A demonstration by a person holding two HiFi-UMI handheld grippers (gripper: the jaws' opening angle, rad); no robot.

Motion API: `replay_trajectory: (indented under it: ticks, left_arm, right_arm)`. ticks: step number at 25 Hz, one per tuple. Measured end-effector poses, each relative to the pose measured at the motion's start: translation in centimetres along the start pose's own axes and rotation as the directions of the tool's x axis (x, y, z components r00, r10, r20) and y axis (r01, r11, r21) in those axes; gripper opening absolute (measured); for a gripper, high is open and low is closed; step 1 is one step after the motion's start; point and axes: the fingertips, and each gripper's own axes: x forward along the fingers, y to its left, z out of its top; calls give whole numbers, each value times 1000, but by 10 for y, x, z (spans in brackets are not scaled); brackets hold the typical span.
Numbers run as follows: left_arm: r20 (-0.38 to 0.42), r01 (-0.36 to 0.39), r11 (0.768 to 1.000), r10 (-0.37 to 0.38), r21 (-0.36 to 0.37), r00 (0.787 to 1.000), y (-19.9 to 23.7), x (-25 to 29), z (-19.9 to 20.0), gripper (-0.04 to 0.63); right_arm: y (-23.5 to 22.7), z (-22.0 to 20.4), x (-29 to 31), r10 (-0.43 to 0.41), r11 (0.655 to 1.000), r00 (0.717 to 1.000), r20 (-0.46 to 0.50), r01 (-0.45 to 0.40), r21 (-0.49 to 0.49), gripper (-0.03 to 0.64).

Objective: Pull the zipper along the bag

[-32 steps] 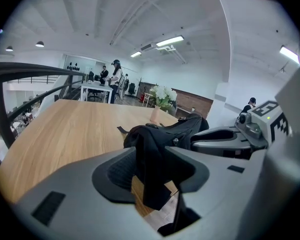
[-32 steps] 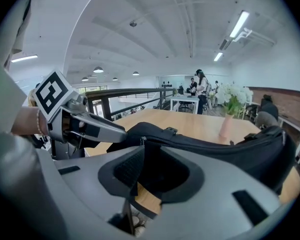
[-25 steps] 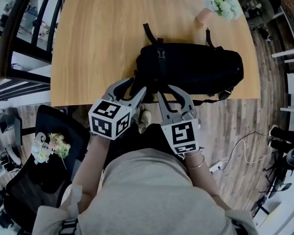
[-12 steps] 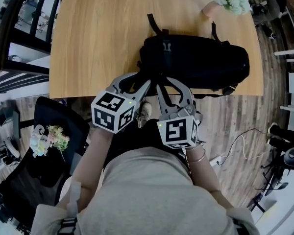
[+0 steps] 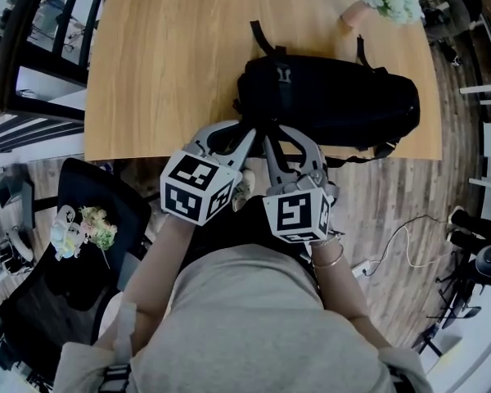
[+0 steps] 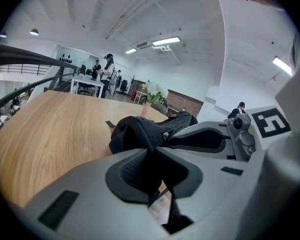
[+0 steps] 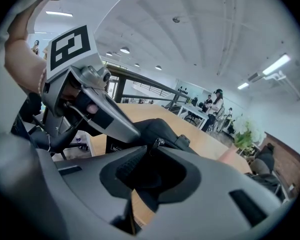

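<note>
Where the head view looks down: black bag lies on the wooden table near its front edge; left gripper and right gripper meet side by side at its near-left end.
Left gripper view: jaws, which have just been closing, are clamped on a fold of the black bag; right gripper lies alongside at the right.
Right gripper view: jaws, which have just been closing, pinch the metal zipper pull at the bag's end; left gripper reaches onto the bag from the left.

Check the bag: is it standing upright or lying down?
Lying down. The bag rests lengthwise on the table, its long side along the near edge.
</note>
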Motion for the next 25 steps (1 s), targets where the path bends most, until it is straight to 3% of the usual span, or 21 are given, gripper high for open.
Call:
replay_trajectory:
  ticks: [13, 25]
  left_arm:
    - [-5, -6, 1000, 6, 8, 1000, -6, -2, 2, 54]
    - [-7, 9, 1000, -9, -4, 1000, -7, -1, 3, 51]
  right_arm:
    - [1, -3, 13, 37, 999, 999, -12, -36, 29, 58]
    - [-5, -2, 15, -91, 995, 995, -31, 90, -38, 97]
